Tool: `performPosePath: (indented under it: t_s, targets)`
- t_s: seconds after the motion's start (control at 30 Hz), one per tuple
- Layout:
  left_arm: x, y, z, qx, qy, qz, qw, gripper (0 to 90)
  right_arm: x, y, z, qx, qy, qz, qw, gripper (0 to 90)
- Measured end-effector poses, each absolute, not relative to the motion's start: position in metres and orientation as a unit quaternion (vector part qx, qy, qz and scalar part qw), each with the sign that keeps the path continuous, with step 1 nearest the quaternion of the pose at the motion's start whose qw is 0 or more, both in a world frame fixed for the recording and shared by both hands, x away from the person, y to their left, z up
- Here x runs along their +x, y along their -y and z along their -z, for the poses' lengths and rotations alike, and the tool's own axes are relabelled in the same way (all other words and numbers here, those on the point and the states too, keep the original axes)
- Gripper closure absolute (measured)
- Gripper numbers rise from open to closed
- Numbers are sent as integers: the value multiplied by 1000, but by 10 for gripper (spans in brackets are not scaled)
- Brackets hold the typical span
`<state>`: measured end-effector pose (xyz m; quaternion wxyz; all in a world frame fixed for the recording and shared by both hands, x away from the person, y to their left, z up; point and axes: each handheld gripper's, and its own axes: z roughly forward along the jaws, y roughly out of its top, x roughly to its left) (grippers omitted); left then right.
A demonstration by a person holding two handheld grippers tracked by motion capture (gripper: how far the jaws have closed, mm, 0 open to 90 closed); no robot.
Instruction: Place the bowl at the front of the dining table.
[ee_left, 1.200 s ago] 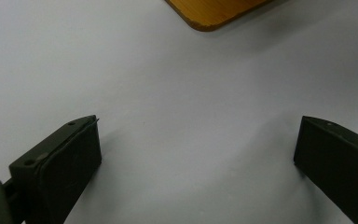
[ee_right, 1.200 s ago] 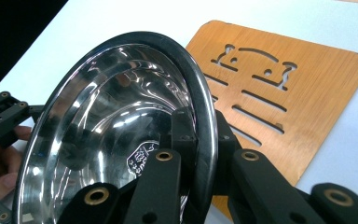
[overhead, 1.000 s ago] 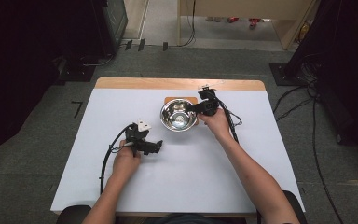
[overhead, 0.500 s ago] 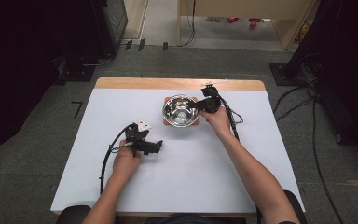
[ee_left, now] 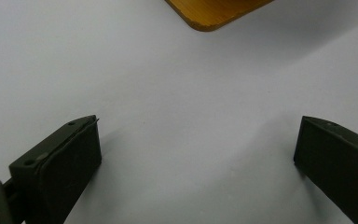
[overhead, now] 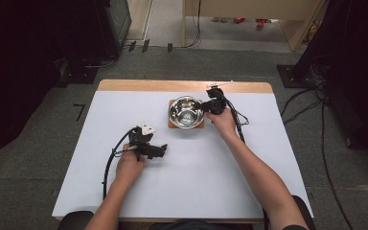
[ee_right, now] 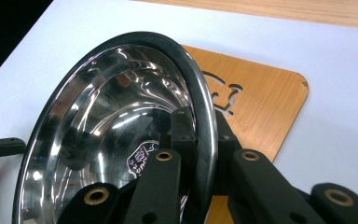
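A shiny steel bowl (overhead: 185, 112) hangs over a square wooden mat (overhead: 172, 125) at the table's far middle. My right gripper (overhead: 206, 106) is shut on the bowl's right rim. In the right gripper view the rim (ee_right: 200, 93) runs between the two black fingers (ee_right: 182, 133), one inside the bowl (ee_right: 102, 135) and one outside, with the mat (ee_right: 261, 102) beneath. I cannot tell whether the bowl touches the mat. My left gripper (overhead: 163, 149) rests on the white table nearer the person. It is open (ee_left: 198, 149) with nothing between its jaws, and a mat corner (ee_left: 214, 11) lies ahead.
The white table top (overhead: 268, 158) has a bare wooden strip (overhead: 139, 85) along its far edge. Cables trail from both grippers, and the right one's cable (overhead: 239, 122) loops beside the hand. Dark equipment and cables stand on the floor around the table.
The bowl, in my right gripper, has shifted slightly toward the far edge, so the mat's near edge now shows below it. The left gripper has stayed put.
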<state>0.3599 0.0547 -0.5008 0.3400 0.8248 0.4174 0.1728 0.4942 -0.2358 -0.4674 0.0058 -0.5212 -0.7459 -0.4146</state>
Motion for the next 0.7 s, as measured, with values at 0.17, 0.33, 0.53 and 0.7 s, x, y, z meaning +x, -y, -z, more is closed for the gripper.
performPosePath:
  t_s: [0.17,0.33,0.53,0.7]
  targets:
    - [360,-55,501,825,-417,-173,340,4,497,236,471,-528,740,416,8,857]
    - [360,-55,501,825,-417,-173,340,4,500,238,473,-531,738,416,0,855]
    - [360,-55,501,825,-417,-173,340,4,502,241,476,-540,732,415,1,855]
    - [360,-55,501,825,-418,-173,340,4,504,241,477,-545,727,419,-3,854]
